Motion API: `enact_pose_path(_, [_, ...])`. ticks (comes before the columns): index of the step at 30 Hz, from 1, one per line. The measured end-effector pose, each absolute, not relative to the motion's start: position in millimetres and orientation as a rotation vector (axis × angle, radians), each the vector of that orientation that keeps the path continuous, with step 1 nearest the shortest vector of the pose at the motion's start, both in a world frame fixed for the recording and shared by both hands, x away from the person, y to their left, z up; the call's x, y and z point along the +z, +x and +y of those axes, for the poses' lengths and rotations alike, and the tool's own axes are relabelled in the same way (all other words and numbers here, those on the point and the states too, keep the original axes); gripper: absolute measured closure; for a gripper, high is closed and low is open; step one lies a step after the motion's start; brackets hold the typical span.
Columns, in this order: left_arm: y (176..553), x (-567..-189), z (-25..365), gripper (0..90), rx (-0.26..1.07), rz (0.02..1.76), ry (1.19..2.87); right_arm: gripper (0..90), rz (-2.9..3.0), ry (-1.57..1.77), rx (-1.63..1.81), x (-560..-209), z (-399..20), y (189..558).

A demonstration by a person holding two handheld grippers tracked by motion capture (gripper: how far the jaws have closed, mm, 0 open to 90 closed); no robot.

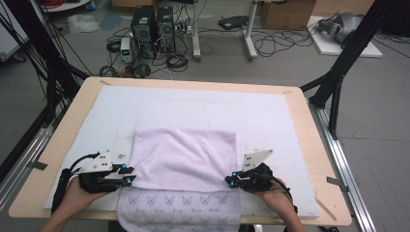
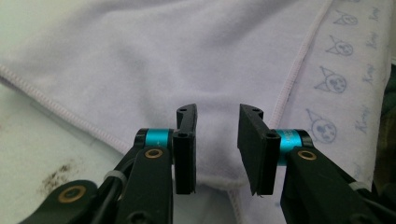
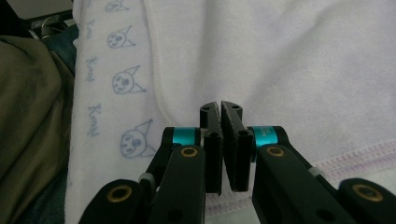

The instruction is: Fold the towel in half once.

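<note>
While the towel [image 1: 183, 162] spills past the table edge, left fingers [image 2: 187, 140] stand spread, right fingers [image 3: 212, 140] pressed together.

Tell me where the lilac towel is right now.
In the high view the lilac towel lies folded on the white mat at the table's near edge, between both hand-held grippers, its printed end hanging over the edge.

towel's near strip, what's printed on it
Rows of small blue cat-face outlines with script lettering on the towel, clearest in the right gripper view.
</note>
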State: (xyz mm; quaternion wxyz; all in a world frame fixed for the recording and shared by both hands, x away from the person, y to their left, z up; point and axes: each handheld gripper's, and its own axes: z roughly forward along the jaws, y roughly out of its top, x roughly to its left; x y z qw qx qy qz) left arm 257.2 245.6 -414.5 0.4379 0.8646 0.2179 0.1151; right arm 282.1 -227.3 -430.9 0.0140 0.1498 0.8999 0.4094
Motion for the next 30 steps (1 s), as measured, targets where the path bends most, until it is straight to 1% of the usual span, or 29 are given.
enact_pose_path(2, [259.2,-411.0,244.8,65.5,0.281,0.539,2.127,87.2,2.791,0.480,1.290,-429.9,-228.2,282.5])
enact_pose_path(4, [261.3,-409.9,243.2,66.2,0.272,0.534,2.131,87.1,2.788,0.485,1.304,-429.6,-228.9,283.4])
enact_pose_path(6, [263.4,-414.1,241.0,66.1,0.259,0.527,2.157,86.9,2.790,0.485,1.298,-429.9,-228.5,283.5])
enact_pose_path(9, [267.0,-432.1,235.8,66.2,0.217,0.533,2.241,86.7,2.797,0.477,1.286,-431.1,-227.2,283.8])
enact_pose_path(10, [267.3,-436.6,234.9,68.8,0.212,0.534,2.263,86.7,2.804,0.481,1.276,-431.3,-226.5,283.3])
enact_pose_path(11, [266.6,-440.5,235.9,72.2,0.231,0.526,2.244,86.7,2.806,0.480,1.278,-431.8,-226.0,283.3])
enact_pose_path(12, [267.4,-440.2,237.8,78.6,0.240,0.525,2.242,86.7,2.810,0.480,1.280,-432.7,-225.4,283.6])
enact_pose_path(13, [268.5,-439.4,238.4,81.5,0.234,0.537,2.238,86.7,2.810,0.475,1.276,-433.1,-225.0,284.0])
enact_pose_path(16, [269.5,-431.4,238.9,84.1,0.267,0.536,2.235,86.7,2.810,0.471,1.282,-431.1,-222.3,284.7])
enact_pose_path(22, [273.7,-410.9,246.1,83.2,0.280,0.563,2.153,86.8,2.746,0.467,1.336,-416.9,-224.8,288.1])
enact_pose_path(23, [274.7,-410.8,246.3,81.7,0.279,0.567,2.155,86.8,2.736,0.471,1.354,-415.3,-225.6,289.2])
enact_pose_path(25, [275.4,-412.1,246.6,74.5,0.274,0.580,2.162,86.8,2.734,0.475,1.349,-415.3,-225.4,290.0])
enact_pose_path(26, [274.2,-413.4,247.0,72.9,0.257,0.575,2.156,86.8,2.741,0.477,1.336,-416.0,-225.0,289.9])
enact_pose_path(30, [267.2,-416.1,243.9,71.0,0.208,0.503,2.165,86.8,2.753,0.470,1.311,-419.5,-226.2,288.0])
